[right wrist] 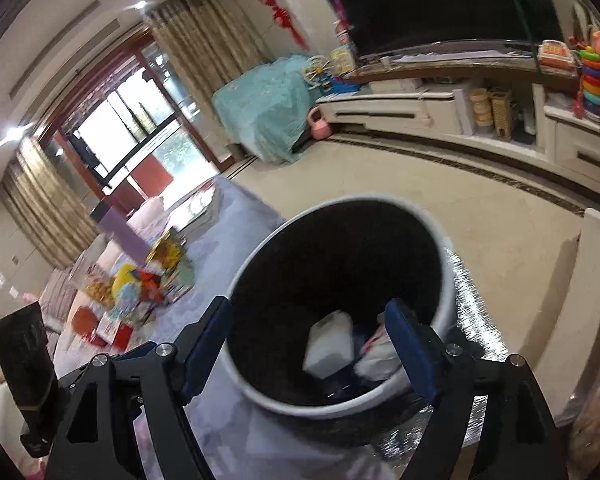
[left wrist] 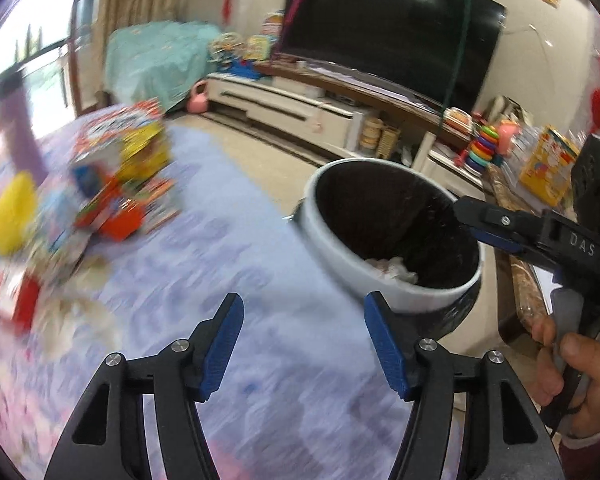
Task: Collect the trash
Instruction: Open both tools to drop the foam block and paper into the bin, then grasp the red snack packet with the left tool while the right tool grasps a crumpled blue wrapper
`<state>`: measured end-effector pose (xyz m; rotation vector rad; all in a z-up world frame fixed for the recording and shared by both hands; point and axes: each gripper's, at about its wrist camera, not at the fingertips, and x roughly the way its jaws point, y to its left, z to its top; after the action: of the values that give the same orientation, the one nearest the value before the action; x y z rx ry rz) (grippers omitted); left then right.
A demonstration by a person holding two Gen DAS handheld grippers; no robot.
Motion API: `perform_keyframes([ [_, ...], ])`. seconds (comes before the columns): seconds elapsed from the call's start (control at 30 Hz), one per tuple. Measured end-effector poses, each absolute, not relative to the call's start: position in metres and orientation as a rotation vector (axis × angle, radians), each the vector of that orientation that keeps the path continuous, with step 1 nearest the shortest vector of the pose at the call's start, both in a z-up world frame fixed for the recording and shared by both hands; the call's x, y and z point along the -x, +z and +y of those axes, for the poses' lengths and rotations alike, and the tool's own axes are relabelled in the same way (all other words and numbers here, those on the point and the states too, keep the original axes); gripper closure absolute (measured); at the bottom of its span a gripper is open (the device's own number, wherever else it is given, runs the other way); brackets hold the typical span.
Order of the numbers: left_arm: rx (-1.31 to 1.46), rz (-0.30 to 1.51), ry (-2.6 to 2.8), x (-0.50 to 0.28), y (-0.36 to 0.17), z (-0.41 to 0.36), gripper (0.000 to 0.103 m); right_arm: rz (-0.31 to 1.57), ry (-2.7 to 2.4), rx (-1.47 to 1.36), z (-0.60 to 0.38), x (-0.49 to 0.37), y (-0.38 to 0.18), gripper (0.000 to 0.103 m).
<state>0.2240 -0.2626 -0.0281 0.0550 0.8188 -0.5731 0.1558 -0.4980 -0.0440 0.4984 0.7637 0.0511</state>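
Both my grippers are empty. Left gripper (left wrist: 303,330) has its jaws spread over the lilac cloth (left wrist: 228,264); right gripper (right wrist: 309,338) is spread wide above the round trash bin (right wrist: 446,304). The bin has a white rim and a dark liner. Inside are a white boxy container (right wrist: 330,346) and crumpled paper (right wrist: 376,354). Judging by the colourful packaging pile (left wrist: 112,184) left on the cloth, the task is partway done. That pile looks glossy and boxy, but it's blurred.
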Motion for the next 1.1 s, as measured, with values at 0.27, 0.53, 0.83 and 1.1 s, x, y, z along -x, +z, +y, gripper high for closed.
perform_keyframes([
  [0.27, 0.038, 0.84, -0.439, -0.195, -0.035, -0.184, 0.041, 0.805, 0.165, -0.482, -0.437, -0.163, -0.049, 0.019],
  [0.53, 0.153, 0.85, -0.297, -0.168, -0.032, -0.103, 0.041, 0.862, 0.275, -0.453, -0.37, -0.174, -0.059, 0.013],
  [0.83, 0.242, 0.851, -0.156, -0.16, -0.029, -0.033, 0.04, 0.905, 0.383, -0.41, -0.303, -0.193, -0.067, 0.012],
  [1.1, 0.276, 0.839, -0.093, -0.163, -0.024, 0.0, 0.037, 0.913, 0.423, -0.371, -0.266, -0.212, -0.07, 0.012],
])
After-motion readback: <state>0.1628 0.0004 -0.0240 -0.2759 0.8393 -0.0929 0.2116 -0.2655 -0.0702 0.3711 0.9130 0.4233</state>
